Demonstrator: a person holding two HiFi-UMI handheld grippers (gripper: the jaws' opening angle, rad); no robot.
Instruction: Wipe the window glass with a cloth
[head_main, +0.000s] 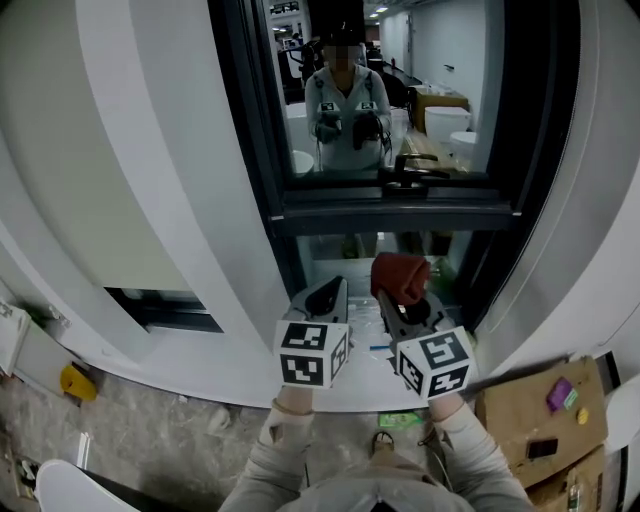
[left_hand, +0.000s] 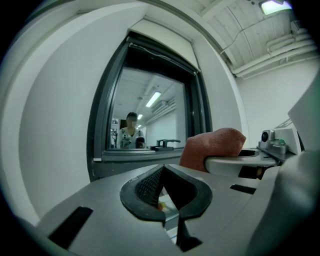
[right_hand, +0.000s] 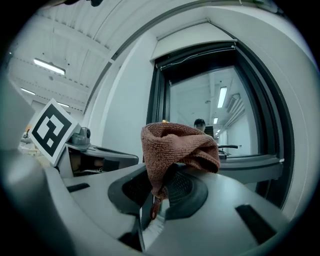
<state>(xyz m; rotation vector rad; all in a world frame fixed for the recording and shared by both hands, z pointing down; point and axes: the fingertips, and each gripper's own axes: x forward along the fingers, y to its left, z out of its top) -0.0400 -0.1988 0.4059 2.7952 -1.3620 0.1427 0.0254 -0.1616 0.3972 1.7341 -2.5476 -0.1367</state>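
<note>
**Cloth pinched and raised, glass not yet touched**

The window glass (head_main: 400, 90) fills the far middle of the scene, set in a dark frame (head_main: 250, 130) between white walls, and it mirrors the person who holds the tools. Both tools are held low and near, side by side, pointing toward the pane.

The left tongs (left_hand: 163, 172) are pressed together at the tips with nothing between them. The right tongs (right_hand: 159, 182) are pinching the reddish-brown cloth (right_hand: 175, 145). It is bunched into a wad that flops over the tips, with a small tail hanging below. In the head view the cloth (head_main: 400, 275) sits just right of the left tongs (head_main: 325, 295) and short of the glass, as far as I can judge.

The grip looks to be on one narrow fold. Dragging the wad hard across the pane could pull that fold free and drop the cloth. A wad this loose may also slide aside, letting the hard tips meet the glass and scratch it.
</note>
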